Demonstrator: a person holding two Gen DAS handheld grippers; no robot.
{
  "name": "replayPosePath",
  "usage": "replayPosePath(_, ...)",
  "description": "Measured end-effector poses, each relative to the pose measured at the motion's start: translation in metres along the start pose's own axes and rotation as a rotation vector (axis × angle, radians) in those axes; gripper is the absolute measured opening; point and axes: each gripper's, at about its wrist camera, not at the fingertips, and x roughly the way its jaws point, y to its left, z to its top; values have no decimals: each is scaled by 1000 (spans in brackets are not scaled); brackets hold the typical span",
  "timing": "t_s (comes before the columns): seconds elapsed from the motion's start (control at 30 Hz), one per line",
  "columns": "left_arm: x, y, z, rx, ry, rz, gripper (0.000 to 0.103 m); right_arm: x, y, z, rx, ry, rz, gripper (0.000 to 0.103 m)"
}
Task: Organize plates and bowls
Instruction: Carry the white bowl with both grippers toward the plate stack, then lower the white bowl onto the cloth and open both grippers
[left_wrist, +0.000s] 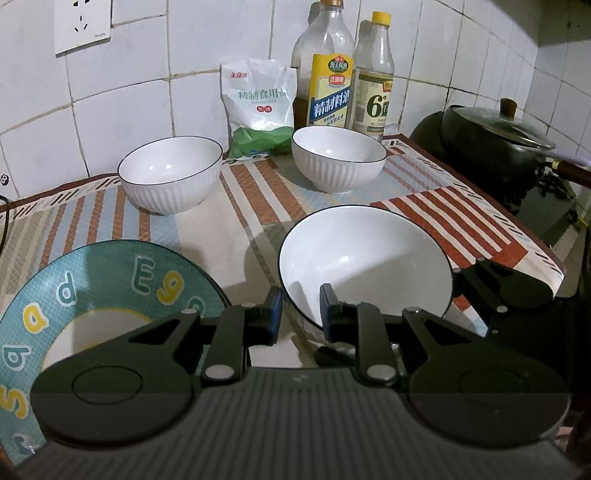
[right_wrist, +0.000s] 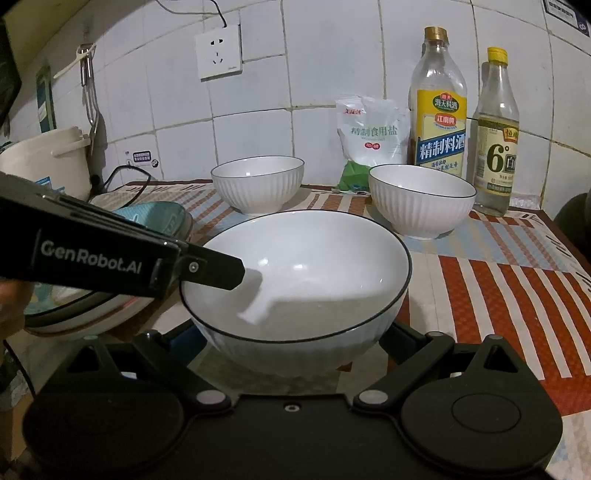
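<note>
Near bowl sat on striped mat, right gripper spread wide around its base; whether pads pressed, could not tell. Left gripper nearly closed, empty, one finger over rim. Glazed ceramic: stiff, slippery, breakable; safer hold probably at ribbed wall. Two bowls behind, bottles close, letter plate left.

Three white bowls have thin dark rims and ribbed outsides. The plate is teal with yellow, white and blue letters round a white centre. The table cloth bears red, white, pale blue and brown stripes. The grippers are black, the left gripper with blue pads.
</note>
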Motion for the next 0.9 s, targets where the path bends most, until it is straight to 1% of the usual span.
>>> replayPosePath(0.1,-3,0,1,0,2,-23,26,-5,-5,-1,30,2,18,100)
replayPosePath(0.13,-4,0,2,6,-2,-30,36,-8,-6,-1,36,-4,23,100)
replayPosePath(0.17,-6,0,3,17,-9,-35,48,-12,-8,-2,39,-14,25,101)
replayPosePath(0.3,-18,1,4,45,-33,-27,50,-31,-11,-2,42,-24,28,101)
replayPosePath(0.37,-27,4,5,38,-39,-38,54,-41,-13,-3,36,-27,24,101)
replayPosePath(0.43,-37,6,5,45,-53,-41,56,-52,-14,-3,32,-34,13,101)
replayPosePath(0.5,-47,7,4,57,-62,-36,59,-63,-16,-2,31,-40,7,101)
replayPosePath(0.57,-56,9,4,60,-60,-42,66,-74,-18,0,31,-45,13,101)
replayPosePath(0.67,-66,10,4,65,-52,-30,72,-90,-18,8,47,-46,27,101)
replayPosePath(0.9,-92,10,4,115,-41,-3,78,-128,-8,33,49,-51,34,101)
